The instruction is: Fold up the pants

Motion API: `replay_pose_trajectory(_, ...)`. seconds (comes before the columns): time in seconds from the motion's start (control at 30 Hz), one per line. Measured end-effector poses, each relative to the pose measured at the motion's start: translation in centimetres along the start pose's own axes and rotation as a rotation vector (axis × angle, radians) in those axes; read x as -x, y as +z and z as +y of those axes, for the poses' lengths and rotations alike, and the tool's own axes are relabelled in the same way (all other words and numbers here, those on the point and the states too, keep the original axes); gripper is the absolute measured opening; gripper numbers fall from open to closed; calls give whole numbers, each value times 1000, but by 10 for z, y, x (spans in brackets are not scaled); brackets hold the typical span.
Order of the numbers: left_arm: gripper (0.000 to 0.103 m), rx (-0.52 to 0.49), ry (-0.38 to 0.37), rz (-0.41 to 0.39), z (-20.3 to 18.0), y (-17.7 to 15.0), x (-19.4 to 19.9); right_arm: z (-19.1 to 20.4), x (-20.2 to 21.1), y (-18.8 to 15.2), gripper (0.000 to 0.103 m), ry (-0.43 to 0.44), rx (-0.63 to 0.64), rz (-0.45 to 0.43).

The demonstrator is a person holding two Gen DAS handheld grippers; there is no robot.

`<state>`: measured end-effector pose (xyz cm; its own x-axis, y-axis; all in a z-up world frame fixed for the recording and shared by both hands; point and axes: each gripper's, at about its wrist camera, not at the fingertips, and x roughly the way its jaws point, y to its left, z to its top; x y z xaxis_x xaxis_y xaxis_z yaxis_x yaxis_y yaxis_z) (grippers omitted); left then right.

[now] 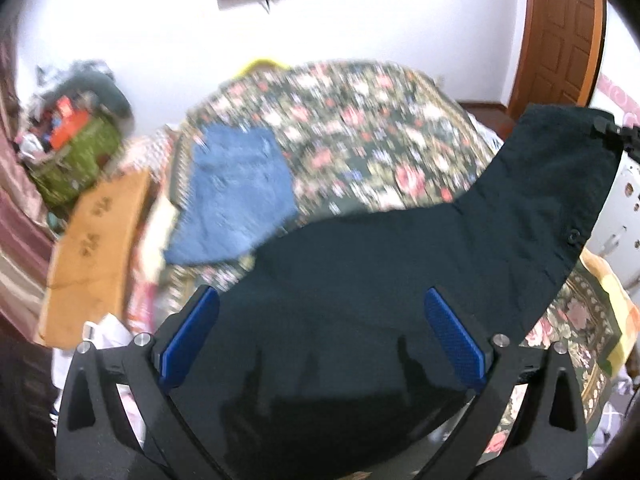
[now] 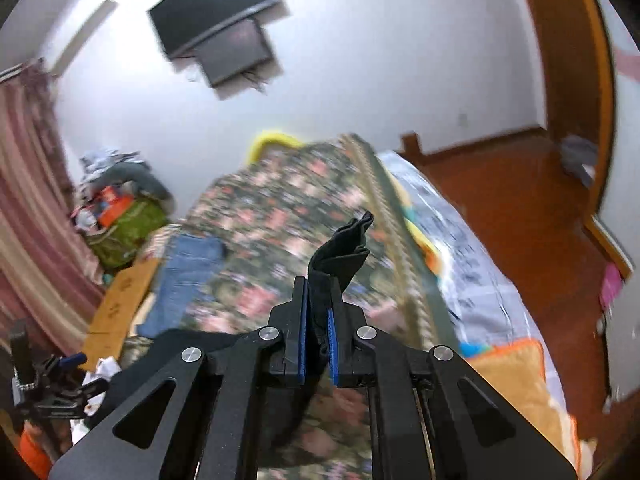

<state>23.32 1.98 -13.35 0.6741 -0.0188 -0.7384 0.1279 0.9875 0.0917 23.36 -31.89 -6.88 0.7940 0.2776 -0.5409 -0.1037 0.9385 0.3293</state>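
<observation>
Dark navy pants [image 1: 400,264] hang in the air over a floral bedspread [image 1: 360,128]. My left gripper [image 1: 320,320] is open, its blue pads [image 1: 192,336] wide apart, with the dark cloth lying between and behind them. My right gripper [image 2: 318,304] is shut on a bunched edge of the pants [image 2: 344,248], which sticks up past the fingertips. In the left wrist view the right gripper's body shows at the far right, holding the cloth's upper corner [image 1: 600,128].
Folded blue jeans [image 1: 236,196] lie on the bed's left side. A cardboard box [image 1: 96,248] and a green bag of clutter [image 1: 76,152] stand left of the bed. A wooden door [image 1: 568,32] and red-brown floor [image 2: 500,208] are to the right.
</observation>
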Motion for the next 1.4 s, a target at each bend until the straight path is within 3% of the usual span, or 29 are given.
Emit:
replay_pose_trajectory(0.23,103,40,15,-98,24,-2,40,83,-5,24,7,122,121,-8)
replay_pose_trajectory(0.4,103,93,11,-118,41,-10,53,133,-38,17,7,205,149,59)
replay_pose_trajectory(0.67,103,144,7,-95,58,-24,58,188,-101,-66,7,342,197,308)
replay_pose_trajectory(0.9,103,135,19,-89,58,-30,57,203,-120,-134,7,357,293,482)
replay_pose_trajectory(1.03,103,124,27,-103,53,-28,57,201,-116,-148,15,347,345,530)
replay_pose_trajectory(1.07,103,122,28,-106,53,-27,57,199,-115,-147,24,356,337,545)
replay_pose_trajectory(1.17,103,103,33,-115,46,-22,57,192,-105,-134,43,368,302,523)
replay_pose_trajectory(1.4,103,53,24,-124,32,2,41,164,-76,-82,47,322,310,343)
